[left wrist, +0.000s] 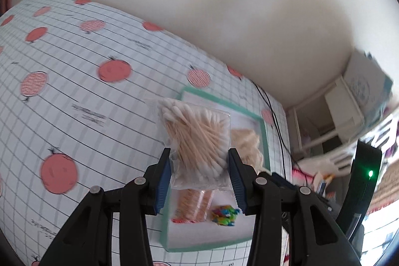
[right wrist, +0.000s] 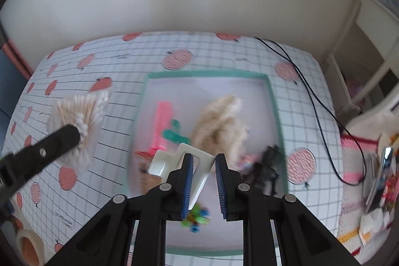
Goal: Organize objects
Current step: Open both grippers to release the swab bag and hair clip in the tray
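The left wrist view is showing the left gripper holding a clear plastic bag of wooden-stemmed cotton swabs above the counter, which is carrying a white grid-pattern cloth printed with red apples. The blue-padded fingers are standing moderately apart and pressing on both sides of the bag. Behind the bag, this view is showing a shallow white tray with a mint-green rim; a beige fluffy bundle, a translucent orange packet and a cluster of small multicoloured pieces are lying inside it.

The right wrist view is showing items that the left view is hiding. At far left, a roll of beige tape is resting on the counter edge, and the left gripper arm is appearing from the side with the swab bag well left of the tray. Inside the tray, a pink comb-like item, a green blurred piece, the beige bundle and a dark tangled object are lying apart. The right gripper is hanging over the tray, its fingers narrowly parted, with a white flat plastic clip-shaped piece sitting between them. The left pad is touching the piece; contact with the right pad cannot be confirmed. A black cable is crossing the counter at right.
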{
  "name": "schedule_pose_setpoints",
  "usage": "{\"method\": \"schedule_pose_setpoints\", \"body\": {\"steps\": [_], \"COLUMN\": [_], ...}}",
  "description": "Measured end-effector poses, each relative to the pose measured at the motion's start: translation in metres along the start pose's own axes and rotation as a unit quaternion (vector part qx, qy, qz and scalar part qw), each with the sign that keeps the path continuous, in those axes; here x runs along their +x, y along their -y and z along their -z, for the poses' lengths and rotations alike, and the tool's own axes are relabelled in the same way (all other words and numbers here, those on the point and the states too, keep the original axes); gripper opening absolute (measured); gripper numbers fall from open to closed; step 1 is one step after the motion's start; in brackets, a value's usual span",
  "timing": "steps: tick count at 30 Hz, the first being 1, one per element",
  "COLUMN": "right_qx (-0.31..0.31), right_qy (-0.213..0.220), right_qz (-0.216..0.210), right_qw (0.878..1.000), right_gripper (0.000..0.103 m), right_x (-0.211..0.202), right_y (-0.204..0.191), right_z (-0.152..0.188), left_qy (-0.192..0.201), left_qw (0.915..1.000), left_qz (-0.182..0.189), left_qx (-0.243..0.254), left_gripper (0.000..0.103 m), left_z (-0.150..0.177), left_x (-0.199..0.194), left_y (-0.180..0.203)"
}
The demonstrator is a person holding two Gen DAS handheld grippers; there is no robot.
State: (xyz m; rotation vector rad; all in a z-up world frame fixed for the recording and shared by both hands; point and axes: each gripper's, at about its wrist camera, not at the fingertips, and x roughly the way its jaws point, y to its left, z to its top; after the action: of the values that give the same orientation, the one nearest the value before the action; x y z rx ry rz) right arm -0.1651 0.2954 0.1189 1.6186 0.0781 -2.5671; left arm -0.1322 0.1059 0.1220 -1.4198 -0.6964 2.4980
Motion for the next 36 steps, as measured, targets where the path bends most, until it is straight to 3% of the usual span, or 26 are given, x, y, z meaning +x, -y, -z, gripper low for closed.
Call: {"method": "schedule_pose_setpoints", "body": {"steps": [6,12,28,36], "right_qx": [0.017,0.02,0.027,0.027], "right_qy": [-0.037,-0.061,-0.063,-0.035], "right_qz": [0.023,0.025,0.027,0.033], "right_qw": [0.999,0.998,0.997,0.998], "right_gripper": [0.02,0.02,0.021,0.021], "right_x": [0.015,0.023,0.022,0.002], "right_y": [0.033,0.041,0.034,0.026], "right_z": [0.016,0.03,0.043,0.049], "left_qy": [-0.045,-0.071,-0.069,-0.055], "left_qw": [0.9979,0.9949,0.9923,0.9932], "left_qz": [-0.004,-0.009,-0.059,-0.071], "left_qx": [0.046,0.071,0.084,0.074], "left_gripper": [0.045,0.045,0.045,0.045], "left_z": [0.026,0.044,0.053,0.054], "left_x": [0.033,0.048,0.046,0.033], "left_y": [0.028,0.04,0.025,0.013]}}
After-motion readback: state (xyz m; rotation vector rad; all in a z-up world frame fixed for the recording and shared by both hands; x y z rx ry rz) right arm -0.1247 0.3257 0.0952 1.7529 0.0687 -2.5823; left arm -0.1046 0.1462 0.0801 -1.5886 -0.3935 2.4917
